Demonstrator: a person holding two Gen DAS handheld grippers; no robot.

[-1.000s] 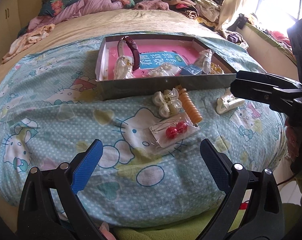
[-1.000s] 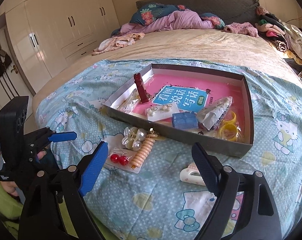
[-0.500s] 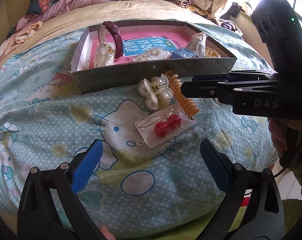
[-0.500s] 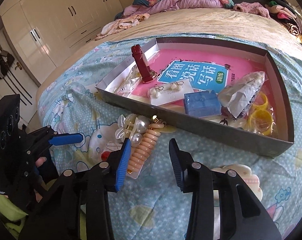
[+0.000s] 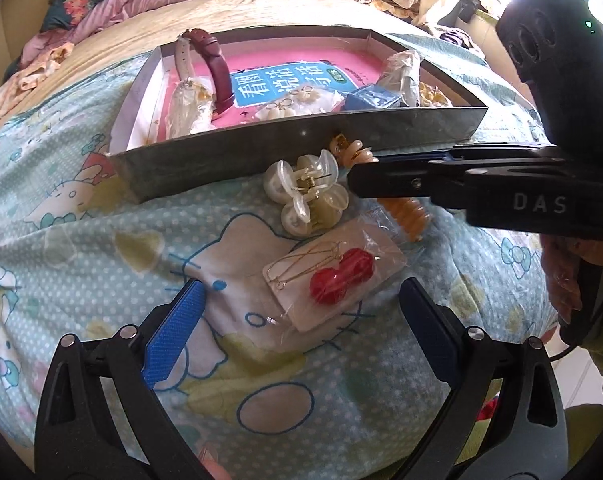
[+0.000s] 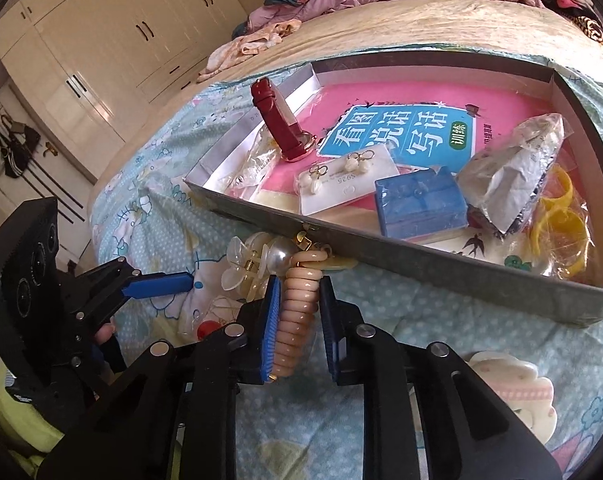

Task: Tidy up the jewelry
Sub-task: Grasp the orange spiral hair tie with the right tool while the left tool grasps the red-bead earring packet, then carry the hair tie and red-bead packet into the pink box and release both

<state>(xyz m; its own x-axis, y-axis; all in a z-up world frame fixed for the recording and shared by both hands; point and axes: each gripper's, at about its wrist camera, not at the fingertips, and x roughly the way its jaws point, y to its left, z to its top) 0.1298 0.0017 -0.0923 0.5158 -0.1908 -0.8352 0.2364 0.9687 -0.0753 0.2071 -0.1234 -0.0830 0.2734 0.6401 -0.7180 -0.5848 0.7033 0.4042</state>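
A bed with a pale-blue cartoon-cat quilt (image 5: 101,264) is shown before cream wardrobes (image 6: 113,36). The right tongs (image 6: 299,312) are clamped on a peach spiral hair tie (image 6: 297,320); the left tongs (image 5: 301,328) are held apart.

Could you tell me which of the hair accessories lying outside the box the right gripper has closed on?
The peach spiral hair coil; the right gripper clamps it, while the pearly claw clip lies free.

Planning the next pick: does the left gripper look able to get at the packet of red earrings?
Probably yes. The left gripper stands open just short of the red earring packet, with only bare bedspread between; the right gripper is busy beyond, shut on the spiral hair tie.
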